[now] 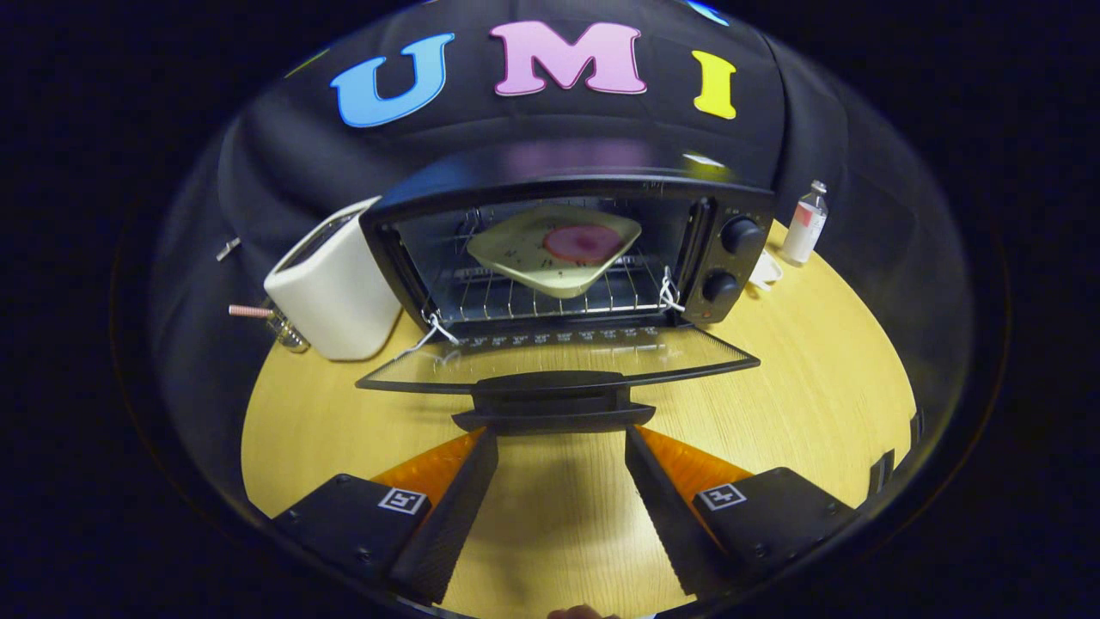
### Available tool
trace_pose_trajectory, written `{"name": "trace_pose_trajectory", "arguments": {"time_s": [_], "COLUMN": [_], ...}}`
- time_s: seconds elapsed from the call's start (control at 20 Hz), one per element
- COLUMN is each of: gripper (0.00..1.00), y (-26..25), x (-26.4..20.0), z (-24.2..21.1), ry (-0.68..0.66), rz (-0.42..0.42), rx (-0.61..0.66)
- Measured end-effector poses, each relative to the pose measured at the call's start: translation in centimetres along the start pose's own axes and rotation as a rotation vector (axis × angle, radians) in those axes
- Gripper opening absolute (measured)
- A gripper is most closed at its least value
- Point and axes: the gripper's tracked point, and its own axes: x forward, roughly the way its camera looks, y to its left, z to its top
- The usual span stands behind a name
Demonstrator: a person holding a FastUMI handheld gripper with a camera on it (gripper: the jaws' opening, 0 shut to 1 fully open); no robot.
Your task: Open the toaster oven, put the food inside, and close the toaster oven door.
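Note:
A black toaster oven [730, 202] stands on the wooden table with its glass door [559, 357] folded down flat toward me. Inside, on the wire rack [524, 301], rests a pale square plate [516, 249] carrying a round pink slice of food [583, 243]. The door's black handle [554, 402] lies just ahead of my fingertips. My gripper [559, 438] is open, its two fingers spread to either side of the handle's width, with only bare tabletop between them.
A white toaster [331, 288] stands left of the oven, with a small jar [288, 331] beside it. Right of the oven are a small bottle [805, 225] and a white dish [763, 271]. The table's edge [898, 438] curves round on the right.

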Motion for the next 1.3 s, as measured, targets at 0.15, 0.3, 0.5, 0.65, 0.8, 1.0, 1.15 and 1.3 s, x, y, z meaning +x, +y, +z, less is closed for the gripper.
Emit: {"name": "trace_pose_trajectory", "arguments": {"time_s": [0.15,0.3,0.5,0.65,0.8,1.0,1.15,1.3], "gripper": [0.98,0.98,0.98,0.99,0.99,0.99,0.99,0.99], "y": [0.4,0.3,-0.5,-2.1,-4.8,-8.4,-10.8,-12.3], "x": [-1.0,-1.8,-4.8,-8.1,-12.0,-17.9,-22.7,-27.0], "z": [3.2,5.2,8.6,10.1,12.1,15.2,16.8,16.3], "ry": [-0.084,-0.134,-0.241,-0.302,-0.381,-0.496,-0.605,-0.660], "rz": [0.009,0.007,0.020,0.033,0.027,0.003,-0.022,-0.015], "rx": [-0.021,-0.060,-0.010,0.005,0.014,-0.036,-0.127,-0.111]}}
